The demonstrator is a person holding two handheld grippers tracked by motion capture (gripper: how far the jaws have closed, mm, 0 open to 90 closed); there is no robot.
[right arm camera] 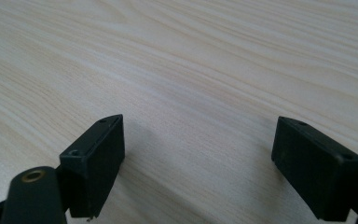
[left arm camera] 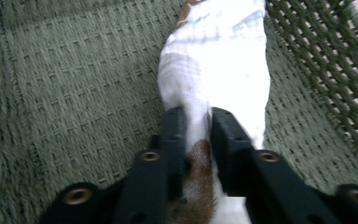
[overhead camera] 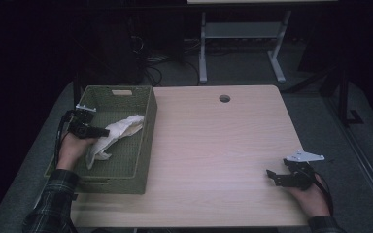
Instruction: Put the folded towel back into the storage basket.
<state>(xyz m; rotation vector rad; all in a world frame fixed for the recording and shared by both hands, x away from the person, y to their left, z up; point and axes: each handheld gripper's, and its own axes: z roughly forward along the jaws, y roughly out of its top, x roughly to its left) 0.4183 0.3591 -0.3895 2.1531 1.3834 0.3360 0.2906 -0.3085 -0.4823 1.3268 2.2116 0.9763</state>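
Green woven basket (overhead camera: 143, 141) sits at the left edge of the pale wood counter (overhead camera: 213, 145), and inside it the left claw (overhead camera: 102, 131) is pinching a white cloth (overhead camera: 119, 132) with a brown stain, jaws pressed onto the fabric. That cloth drapes across the basket floor, one end up against the right wall. Over at the near right corner, well apart, the right claw (overhead camera: 272, 175) rests low on bare wood, jaws spread wide. A round cable hole (overhead camera: 224, 98) marks the far edge.

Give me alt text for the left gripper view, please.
Two black jaws of the left gripper pinch a white cloth with a brown patch, inside a green woven basket. The basket's open-weave wall rises at the right.
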